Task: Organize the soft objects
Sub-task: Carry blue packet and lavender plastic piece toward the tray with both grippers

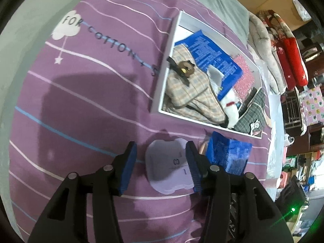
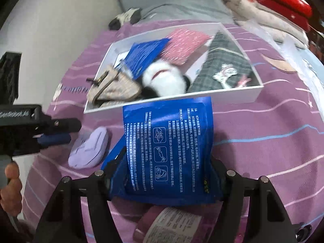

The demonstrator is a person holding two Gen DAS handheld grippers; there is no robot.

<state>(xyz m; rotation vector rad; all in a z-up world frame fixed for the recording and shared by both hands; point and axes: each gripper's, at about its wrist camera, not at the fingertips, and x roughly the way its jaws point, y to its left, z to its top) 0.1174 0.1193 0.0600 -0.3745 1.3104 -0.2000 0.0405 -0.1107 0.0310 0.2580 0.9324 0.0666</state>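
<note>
Left gripper point(image 1: 161, 169): jaws spread apart and empty, with the lilac pad point(image 1: 169, 169) lying flat on the purple striped bedsheet point(image 1: 81, 105) directly between its fingers, not visibly gripped. Right gripper point(image 2: 166, 174): jaws clamped on the lower part of a blue printed pouch point(image 2: 168, 143), which stands up ahead of it, just short of the white tray point(image 2: 239, 96). Beyond both grippers the tray holds a beige plaid bag point(image 1: 188, 89), a second blue pouch point(image 1: 212, 58), a pink speckled pouch point(image 2: 184, 44), a white plush item point(image 2: 164, 79) and a grey plaid bag point(image 2: 220, 68).
</note>
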